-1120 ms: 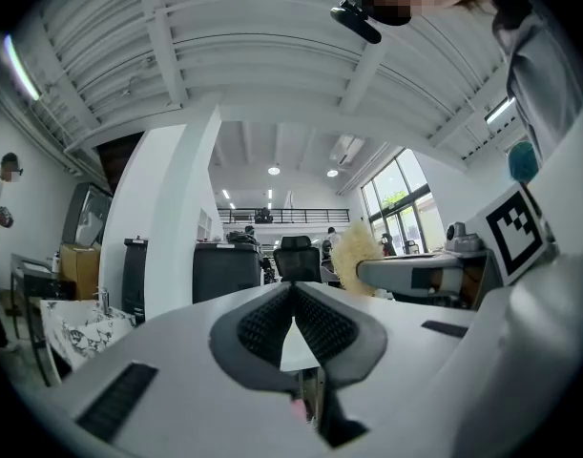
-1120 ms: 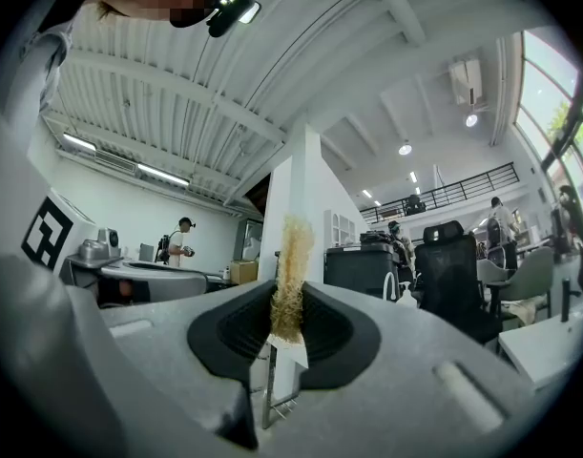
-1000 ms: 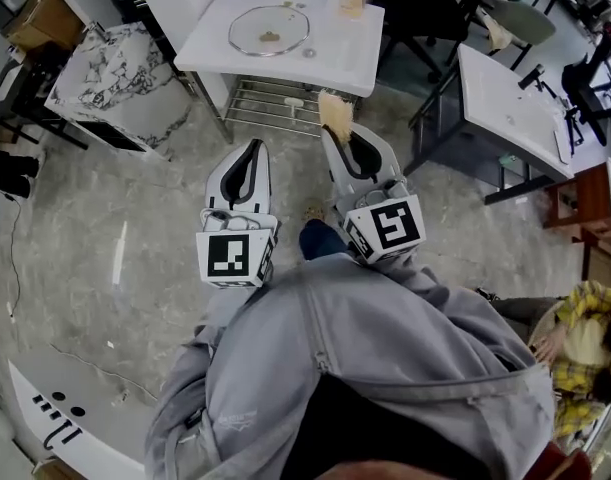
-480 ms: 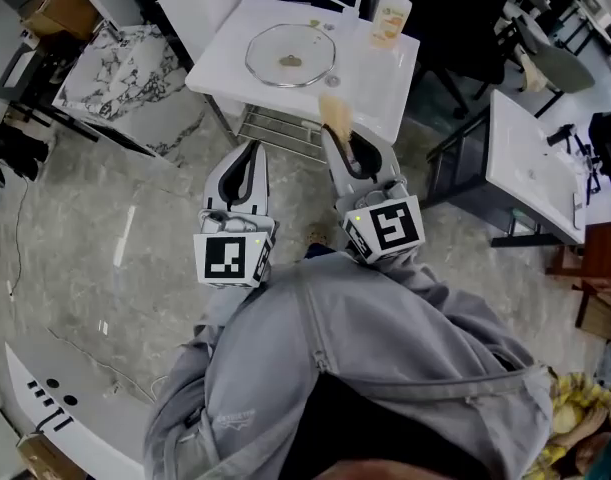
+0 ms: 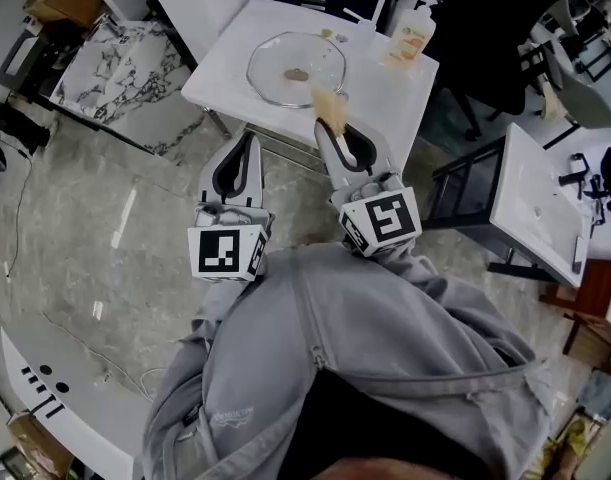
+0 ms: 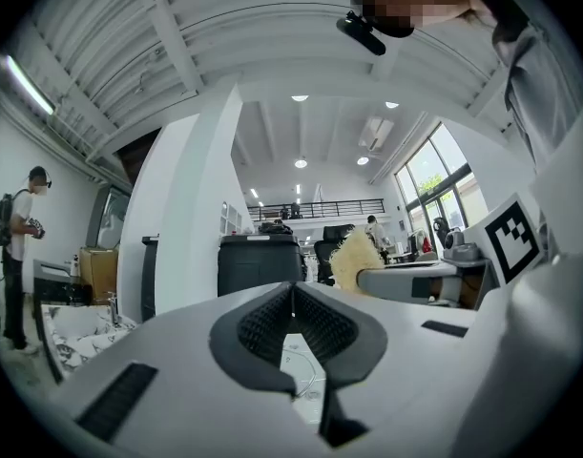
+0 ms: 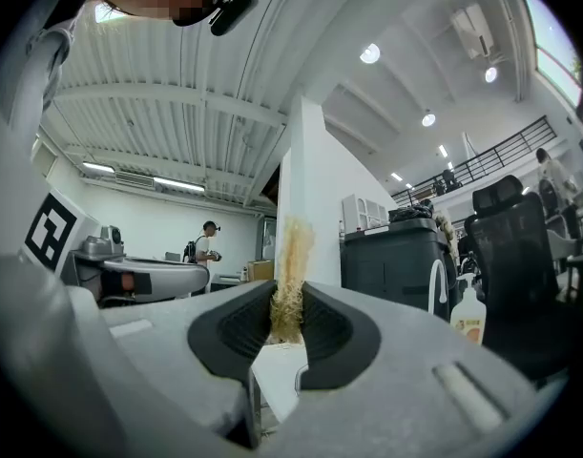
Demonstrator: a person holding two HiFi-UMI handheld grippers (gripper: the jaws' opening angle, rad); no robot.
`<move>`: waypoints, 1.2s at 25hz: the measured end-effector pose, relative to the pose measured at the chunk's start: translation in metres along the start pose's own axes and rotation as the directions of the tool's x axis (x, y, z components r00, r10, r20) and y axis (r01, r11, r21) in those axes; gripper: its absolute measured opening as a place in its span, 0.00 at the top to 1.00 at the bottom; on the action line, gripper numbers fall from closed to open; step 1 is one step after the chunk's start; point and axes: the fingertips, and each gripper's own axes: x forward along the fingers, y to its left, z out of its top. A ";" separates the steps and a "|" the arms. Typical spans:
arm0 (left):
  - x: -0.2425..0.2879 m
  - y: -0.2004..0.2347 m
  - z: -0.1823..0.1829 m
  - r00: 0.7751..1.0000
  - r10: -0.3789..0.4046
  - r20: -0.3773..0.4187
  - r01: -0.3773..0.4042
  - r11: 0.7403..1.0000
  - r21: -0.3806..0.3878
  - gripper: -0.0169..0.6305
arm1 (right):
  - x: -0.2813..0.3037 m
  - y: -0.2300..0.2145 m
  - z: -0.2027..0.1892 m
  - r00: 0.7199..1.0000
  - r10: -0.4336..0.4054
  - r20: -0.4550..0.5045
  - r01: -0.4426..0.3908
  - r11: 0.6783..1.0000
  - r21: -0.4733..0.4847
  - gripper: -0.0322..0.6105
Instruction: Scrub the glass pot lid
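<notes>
While the left claw (image 6: 291, 292) is pressed together, a scrubber (image 7: 292, 256) is pinched in the right claw (image 7: 288, 303). The glass pot lid (image 5: 296, 68) is shown whole only in the head view.

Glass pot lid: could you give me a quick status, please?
Left gripper shut, empty. Right gripper shut on scrubber. Lid on table ahead, not reached.

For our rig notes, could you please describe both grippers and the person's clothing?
The left gripper and right gripper have pale grey shells, black ribbed jaw pads and a white marker cube each. The person wears a grey zipped top.
</notes>
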 end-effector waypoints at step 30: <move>0.158 0.052 -0.036 0.969 -0.247 -0.020 0.247 0.968 0.041 0.95 | 0.088 -0.099 -0.041 0.991 -0.134 0.030 0.134 0.991 0.005 0.86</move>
